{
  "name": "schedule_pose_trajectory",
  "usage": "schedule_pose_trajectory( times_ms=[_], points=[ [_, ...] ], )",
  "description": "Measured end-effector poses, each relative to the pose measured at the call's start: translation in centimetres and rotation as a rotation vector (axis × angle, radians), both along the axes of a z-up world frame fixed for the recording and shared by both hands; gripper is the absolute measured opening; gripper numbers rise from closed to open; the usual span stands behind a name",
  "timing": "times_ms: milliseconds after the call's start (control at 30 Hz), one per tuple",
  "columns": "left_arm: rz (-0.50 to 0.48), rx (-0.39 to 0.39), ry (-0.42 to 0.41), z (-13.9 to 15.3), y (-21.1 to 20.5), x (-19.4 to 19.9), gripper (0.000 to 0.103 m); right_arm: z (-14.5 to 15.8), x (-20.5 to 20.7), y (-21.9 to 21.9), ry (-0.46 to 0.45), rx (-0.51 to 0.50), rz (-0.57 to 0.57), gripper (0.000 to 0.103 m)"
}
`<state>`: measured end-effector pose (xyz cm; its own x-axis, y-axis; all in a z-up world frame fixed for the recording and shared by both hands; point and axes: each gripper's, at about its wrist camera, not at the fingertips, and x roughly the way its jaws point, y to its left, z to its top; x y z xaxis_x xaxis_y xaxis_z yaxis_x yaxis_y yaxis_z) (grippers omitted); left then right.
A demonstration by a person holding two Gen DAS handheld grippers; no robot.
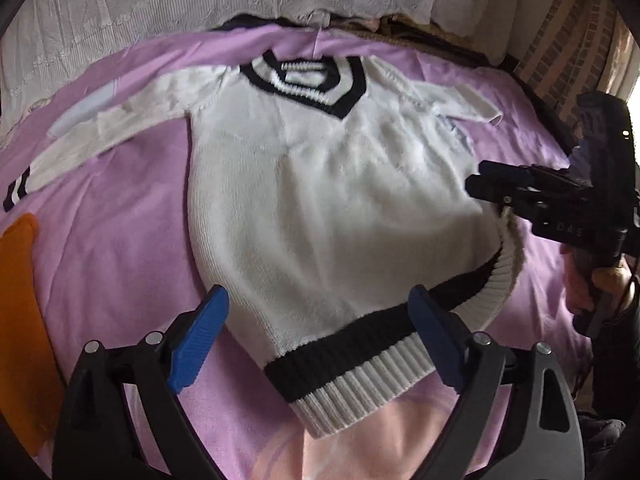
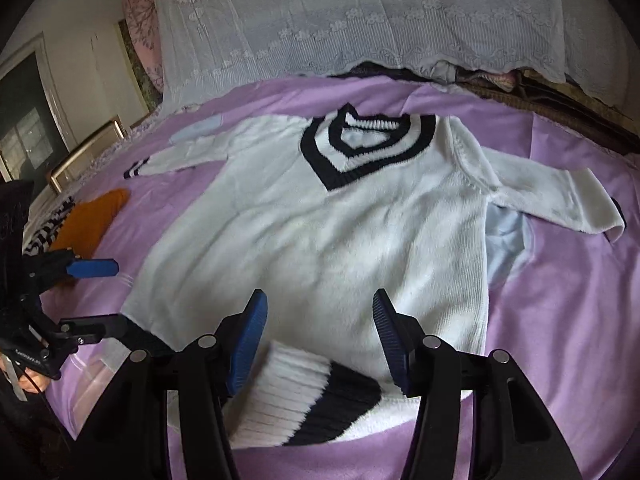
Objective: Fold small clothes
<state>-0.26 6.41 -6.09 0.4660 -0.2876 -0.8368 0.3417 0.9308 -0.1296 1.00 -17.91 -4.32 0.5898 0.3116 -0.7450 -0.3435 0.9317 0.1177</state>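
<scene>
So the big thing here is the white sweater [image 1: 320, 200], lying face up and mostly flat on the purple bedspread [image 1: 120, 248]. Its long axis runs near to far: striped hem [image 1: 360, 364] at the near edge, black-and-white V collar [image 1: 308, 80] at the far end, and the sleeves out to the left and right.

Both grippers are at the hem end. The left gripper [image 1: 320, 336] has its jaws spread wide, straddling the near-left hem corner, blue fingers [image 1: 200, 332] on either side of the knit and nothing pinched. The right gripper [image 2: 320, 344] is also spread, sitting over the near-right part of the hem, which is bunched and curled up there. Looks to me like that rumpled corner needs flattening or grabbing before any fold, and the right one is nearer to it.

The right sleeve [image 2: 560, 196] is doubled back on itself, with something pale blue [image 2: 504, 236] poking out under the armpit. Can't tell what it is.

Smaller stuff: an orange garment [image 2: 92, 220] off to the left on the bed, and a white lace cover [image 2: 360, 20] draped across the far side.
</scene>
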Motion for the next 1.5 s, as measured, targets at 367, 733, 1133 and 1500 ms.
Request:
schedule_pose_trajectory(
  times_ms=[367,733,1133,1500],
  points=[
    [0.057,-0.008,-0.002,-1.6,2.1,-2.7,0.091,-2.5,-8.1,-6.7,0.072,-0.011,-0.055,0.064],
    [0.056,0.051,0.057,-3.2,-0.8,1.0,0.096,-3.2,-4.2,-6.8,0.141,0.163,-0.013,0.057],
    [0.109,0.006,-0.248,7.4,-11.5,10.2,0.096,-0.4,7.6,-27.3,-0.021,0.641,-0.613,0.058],
    [0.263,-0.083,-0.051,-1.1,-13.9,20.3,0.096,-7.2,11.7,-36.3,0.053,0.921,-0.926,0.047]
  ],
)
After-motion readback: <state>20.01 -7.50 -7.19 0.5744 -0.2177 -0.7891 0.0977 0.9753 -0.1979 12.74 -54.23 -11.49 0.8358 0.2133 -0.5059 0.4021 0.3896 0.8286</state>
